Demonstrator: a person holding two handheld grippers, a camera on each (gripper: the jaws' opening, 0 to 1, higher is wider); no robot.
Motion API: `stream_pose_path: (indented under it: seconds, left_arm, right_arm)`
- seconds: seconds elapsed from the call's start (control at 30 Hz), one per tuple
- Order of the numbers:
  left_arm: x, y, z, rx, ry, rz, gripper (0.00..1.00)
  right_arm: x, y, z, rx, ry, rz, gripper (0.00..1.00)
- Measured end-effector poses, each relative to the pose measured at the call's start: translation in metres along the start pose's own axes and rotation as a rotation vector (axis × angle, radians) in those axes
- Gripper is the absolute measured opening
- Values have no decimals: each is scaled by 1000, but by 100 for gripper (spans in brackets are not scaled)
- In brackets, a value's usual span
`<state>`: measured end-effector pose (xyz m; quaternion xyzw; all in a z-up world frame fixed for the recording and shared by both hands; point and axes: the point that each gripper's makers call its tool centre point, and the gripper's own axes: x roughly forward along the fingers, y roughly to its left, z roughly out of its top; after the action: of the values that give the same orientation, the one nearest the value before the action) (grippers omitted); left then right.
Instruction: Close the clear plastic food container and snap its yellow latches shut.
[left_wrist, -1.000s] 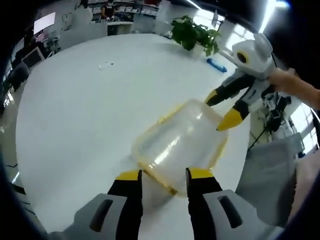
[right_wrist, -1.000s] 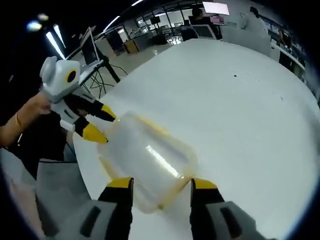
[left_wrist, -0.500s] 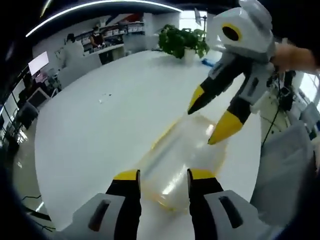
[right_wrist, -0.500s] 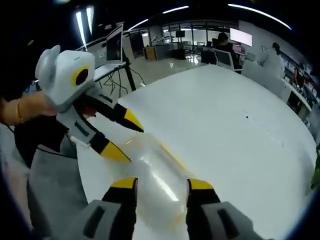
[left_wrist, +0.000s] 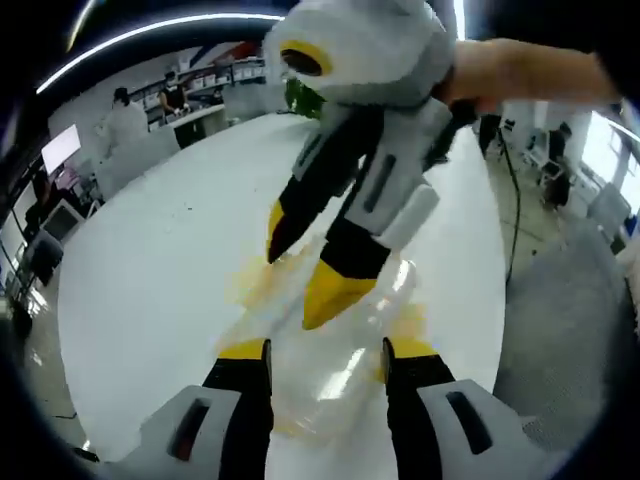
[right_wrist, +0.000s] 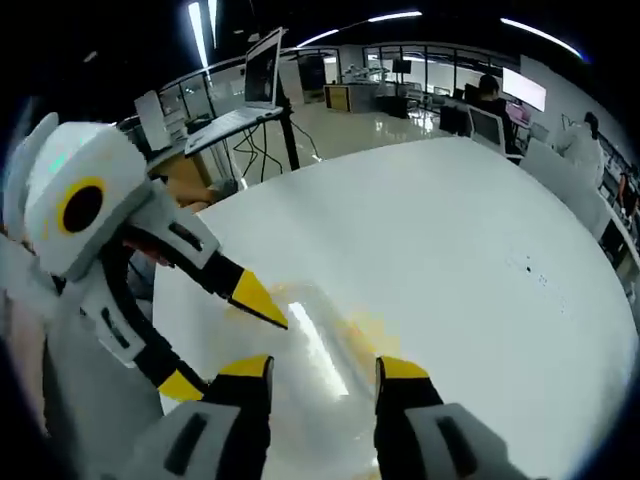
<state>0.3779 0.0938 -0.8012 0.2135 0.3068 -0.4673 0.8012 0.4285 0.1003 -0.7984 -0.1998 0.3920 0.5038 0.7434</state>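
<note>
A: What changed?
B: Both grippers closed in over the container (left_wrist: 330, 370) on the white table (left_wrist: 150, 280).
A: Jaws?
B: Left gripper (left_wrist: 325, 352) & right gripper (right_wrist: 312, 367) both spread, gripping nothing. Latches prob. unsnapped; too blurry.

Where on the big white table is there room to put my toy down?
The table is bare on the wide stretch beyond the clear box, out toward its far curved edge by the desks. In the left gripper view, the side toward the people at the back also looks free. It is crowded around the box, where the left claw and right claw meet over it.
</note>
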Motion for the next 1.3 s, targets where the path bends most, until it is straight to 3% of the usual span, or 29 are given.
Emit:
stream_pose_path:
  seconds: [0.27, 0.33, 0.43, 0.6, 0.9, 1.3]
  left_arm:
    - [10, -4, -7, 135, 33, 25, 46]
    - [10, -5, -7, 134, 38, 27, 47]
    - [12, -3, -5, 122, 26, 38, 47]
    - [12, -2, -5, 137, 17, 35, 47]
    - [12, -2, -5, 125, 6, 25, 44]
    - [11, -6, -4, 138, -6, 8, 42]
  right_arm:
    - [19, -5, -6, -119, 150, 93, 41]
    - [20, -5, -4, -124, 174, 132, 40]
    - [19, -4, -9, -140, 261, 220, 39]
    - [22, -4, -9, -124, 327, 275, 38]
    - [24, -3, -11, -157, 409, 286, 37]
    - [23, -1, -14, -170, 463, 282, 36]
